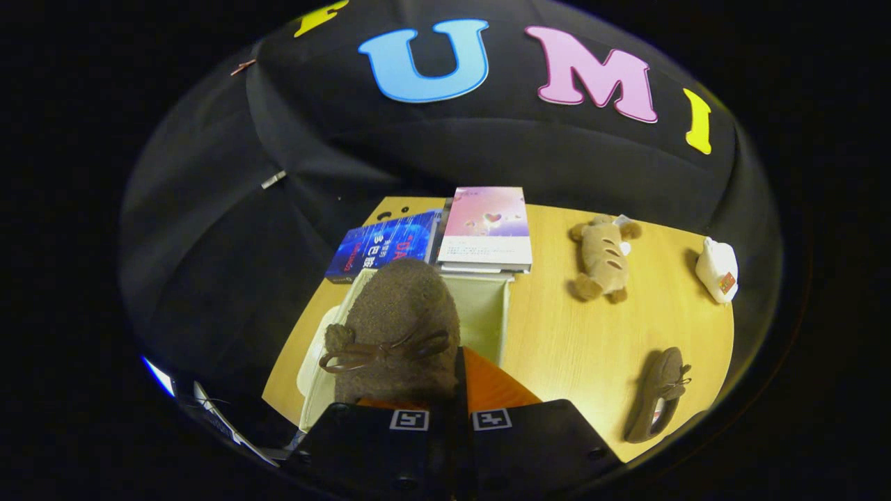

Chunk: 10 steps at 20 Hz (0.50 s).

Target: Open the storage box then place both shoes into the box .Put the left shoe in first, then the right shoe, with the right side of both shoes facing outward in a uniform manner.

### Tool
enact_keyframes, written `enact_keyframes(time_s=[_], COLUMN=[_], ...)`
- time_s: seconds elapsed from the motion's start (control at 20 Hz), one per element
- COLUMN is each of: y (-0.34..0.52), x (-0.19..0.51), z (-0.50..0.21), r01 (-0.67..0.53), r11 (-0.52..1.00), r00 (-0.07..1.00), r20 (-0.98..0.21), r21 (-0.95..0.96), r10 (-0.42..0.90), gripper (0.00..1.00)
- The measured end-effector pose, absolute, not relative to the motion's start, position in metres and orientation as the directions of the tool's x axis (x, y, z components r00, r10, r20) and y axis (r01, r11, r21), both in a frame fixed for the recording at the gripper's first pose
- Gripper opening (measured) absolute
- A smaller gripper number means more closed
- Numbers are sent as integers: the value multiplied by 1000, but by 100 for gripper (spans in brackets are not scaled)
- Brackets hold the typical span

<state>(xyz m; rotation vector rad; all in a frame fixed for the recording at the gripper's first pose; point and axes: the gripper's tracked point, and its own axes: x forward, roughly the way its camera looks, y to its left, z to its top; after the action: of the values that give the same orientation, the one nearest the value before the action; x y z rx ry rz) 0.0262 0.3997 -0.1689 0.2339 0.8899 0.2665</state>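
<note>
A light wooden table [571, 348] stood inside a booth walled with black cloth [431, 146], which hung in soft folds behind and to the left of it. Two books lay at the table's far edge, a blue book [383, 245] beside a pink book [487, 226]. To their right lay a tan plush toy [603, 257], and further right a small white object [718, 269]. Light fell brightly on the tabletop, while the cloth stayed dim.
</note>
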Motion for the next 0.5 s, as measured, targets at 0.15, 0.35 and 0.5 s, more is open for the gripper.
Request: enact_keyframes(time_s=[0.15, 0.35, 0.5], y=[428, 448, 463], x=[28, 43, 42], z=[-202, -243, -272], r01=[-112, -89, -44], r11=[954, 976, 981], r00=[547, 498, 430], r20=[-784, -840, -882], r21=[278, 200, 190], r10=[293, 218, 190], gripper=[8, 8, 8])
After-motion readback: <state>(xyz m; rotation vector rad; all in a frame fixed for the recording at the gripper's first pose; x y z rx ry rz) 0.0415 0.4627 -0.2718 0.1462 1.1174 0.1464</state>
